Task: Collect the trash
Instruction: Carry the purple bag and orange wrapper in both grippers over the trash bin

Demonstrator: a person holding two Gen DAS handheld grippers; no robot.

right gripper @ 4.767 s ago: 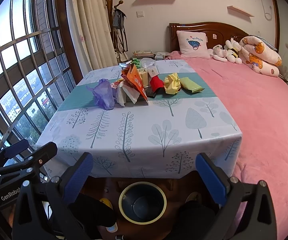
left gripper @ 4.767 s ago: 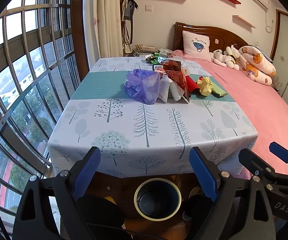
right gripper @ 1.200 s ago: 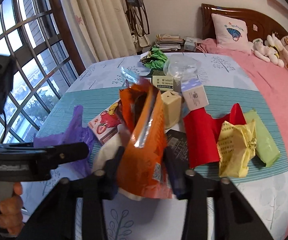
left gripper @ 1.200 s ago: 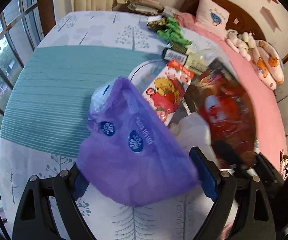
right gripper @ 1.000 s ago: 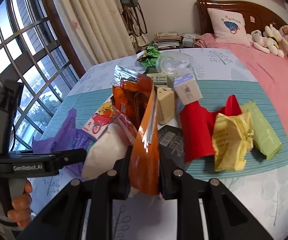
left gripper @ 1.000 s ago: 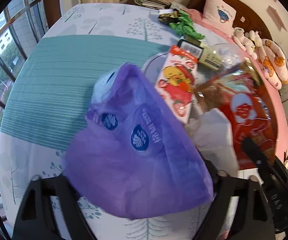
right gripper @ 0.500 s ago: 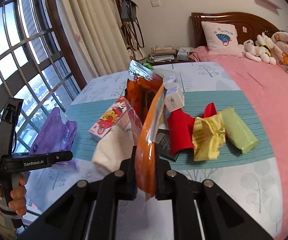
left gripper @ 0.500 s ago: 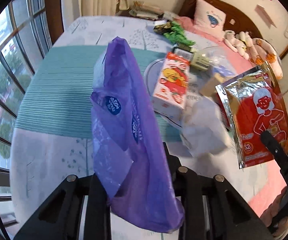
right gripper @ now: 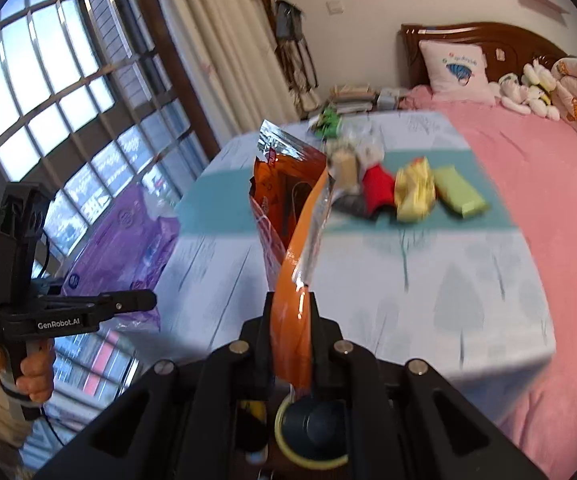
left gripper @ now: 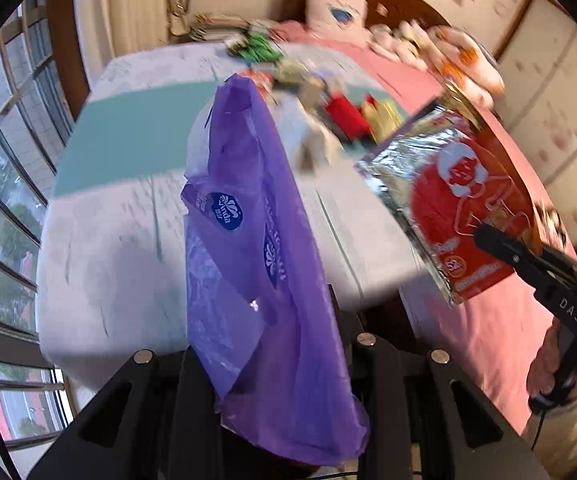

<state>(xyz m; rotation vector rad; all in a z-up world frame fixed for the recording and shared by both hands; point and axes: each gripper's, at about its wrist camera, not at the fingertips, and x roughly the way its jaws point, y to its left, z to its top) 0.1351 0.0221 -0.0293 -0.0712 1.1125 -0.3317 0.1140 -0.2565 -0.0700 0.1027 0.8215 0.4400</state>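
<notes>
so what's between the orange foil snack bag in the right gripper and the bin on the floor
Nothing but that gripper's own closed black fingers. In the right wrist view the orange foil snack bag hangs directly over the yellow-rimmed dark bin.

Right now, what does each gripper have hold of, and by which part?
Left gripper: shut on the purple plastic bag, pinched near its lower end. Right gripper: shut on the orange snack packet, clamped by its bottom edge.

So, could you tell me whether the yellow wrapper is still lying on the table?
Yes, the yellow wrapper lies on the table between a red packet and a green packet.
</notes>
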